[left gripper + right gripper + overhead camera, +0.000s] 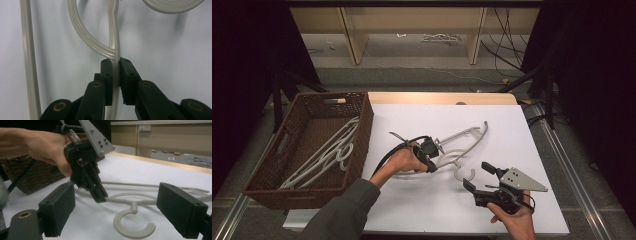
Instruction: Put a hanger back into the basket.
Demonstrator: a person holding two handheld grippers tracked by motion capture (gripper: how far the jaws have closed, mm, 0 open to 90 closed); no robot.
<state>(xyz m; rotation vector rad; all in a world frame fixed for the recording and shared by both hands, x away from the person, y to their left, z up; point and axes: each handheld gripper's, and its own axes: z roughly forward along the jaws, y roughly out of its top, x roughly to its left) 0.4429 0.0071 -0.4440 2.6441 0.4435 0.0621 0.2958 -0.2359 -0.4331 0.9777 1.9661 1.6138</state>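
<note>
Far left of the high view sits the brown wicker basket (362, 120), with a few pale hangers (329, 152) lying inside it against the right wall. Moving to the middle, the person's left hand (401, 161) comes up from the lower left on a grey-green sleeve (344, 210), and the left gripper (438, 148) is clamped on the thin bar of the white hanger (462, 140) that lies on the white table (422, 205); in the left gripper view the pads (107, 75) squeeze that bar right where a curved strut joins it. The hanger's hook (464, 175) curls just below centre. Over at the lower right, the right gripper (475, 176) hovers in the right hand (517, 220), jaws spread wide with nothing between them, close to the hook but not touching it.
</note>
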